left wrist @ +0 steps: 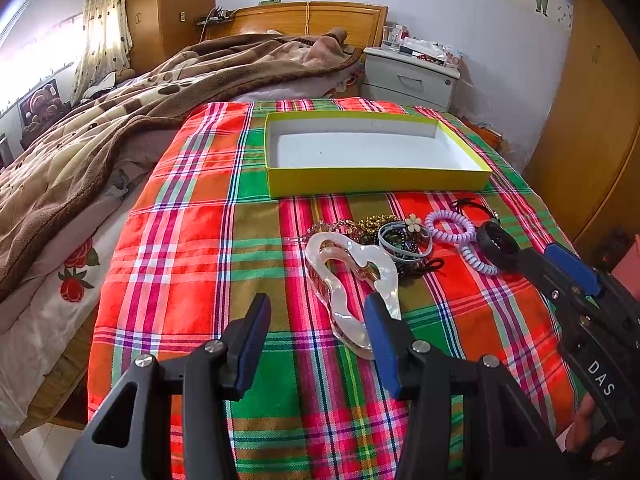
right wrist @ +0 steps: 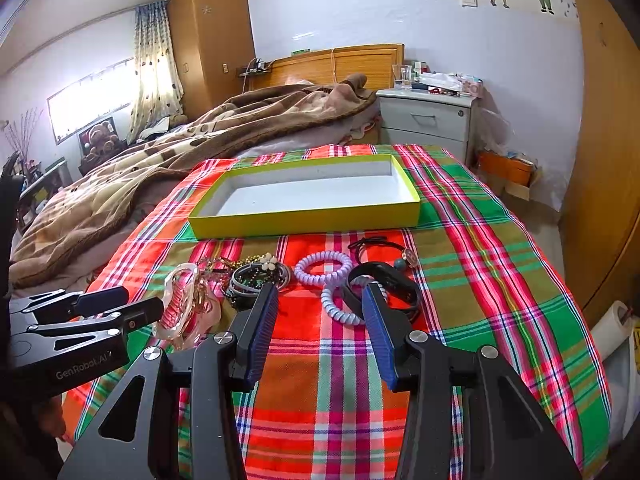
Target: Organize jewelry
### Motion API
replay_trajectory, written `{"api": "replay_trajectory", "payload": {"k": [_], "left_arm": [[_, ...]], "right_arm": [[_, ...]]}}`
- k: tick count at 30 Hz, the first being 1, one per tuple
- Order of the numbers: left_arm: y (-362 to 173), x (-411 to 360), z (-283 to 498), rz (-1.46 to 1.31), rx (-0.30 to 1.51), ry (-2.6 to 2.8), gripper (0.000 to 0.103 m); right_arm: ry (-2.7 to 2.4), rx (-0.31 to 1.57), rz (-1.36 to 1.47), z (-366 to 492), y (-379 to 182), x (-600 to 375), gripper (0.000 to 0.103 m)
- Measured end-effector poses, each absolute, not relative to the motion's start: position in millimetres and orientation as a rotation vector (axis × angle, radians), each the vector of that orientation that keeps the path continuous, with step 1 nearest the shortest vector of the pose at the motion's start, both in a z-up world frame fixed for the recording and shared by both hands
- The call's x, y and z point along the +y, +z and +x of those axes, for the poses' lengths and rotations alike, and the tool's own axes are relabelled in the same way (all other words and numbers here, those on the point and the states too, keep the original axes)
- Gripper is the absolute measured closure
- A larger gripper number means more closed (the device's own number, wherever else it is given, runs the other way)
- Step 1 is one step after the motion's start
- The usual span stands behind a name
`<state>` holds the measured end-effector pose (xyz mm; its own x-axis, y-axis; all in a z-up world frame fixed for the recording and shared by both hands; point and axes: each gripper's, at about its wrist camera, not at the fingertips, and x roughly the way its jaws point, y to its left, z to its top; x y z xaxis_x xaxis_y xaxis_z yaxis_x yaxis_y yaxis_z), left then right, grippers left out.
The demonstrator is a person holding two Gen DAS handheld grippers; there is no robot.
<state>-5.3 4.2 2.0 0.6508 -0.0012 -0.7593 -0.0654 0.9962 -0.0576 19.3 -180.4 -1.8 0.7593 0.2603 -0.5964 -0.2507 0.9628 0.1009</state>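
yellow box (left wrist: 376,184) empty | jewelry pile (left wrist: 400,236) all on cloth, unsorted | left hand-held gripper (left wrist: 318,316) apart | right hand-held gripper (right wrist: 320,300) apart, nothing held

Jewelry pile (right wrist: 312,280) on plaid cloth, near empty yellow box (right wrist: 304,220)

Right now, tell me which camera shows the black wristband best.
The right wrist view: the black wristband lies ahead of the open right gripper, its loop mostly visible beside the lilac spiral hair tie. The left wrist view shows the wristband small, partly covered by the right gripper.
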Motion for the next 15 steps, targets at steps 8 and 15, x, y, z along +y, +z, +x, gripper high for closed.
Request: {"api": "replay_trajectory", "payload": {"k": [8, 15], "left_arm": [[1.6, 3.8, -6.4, -0.081, 0.865, 0.035, 0.052], [2.4, 4.1, -6.8, -0.081, 0.864, 0.037, 0.052]], "right_arm": [[0.279, 0.651, 0.017, 18.9, -1.7, -180.6, 0.058], [0.280, 0.649, 0.018, 18.2, -0.9, -181.0, 0.058]]}}
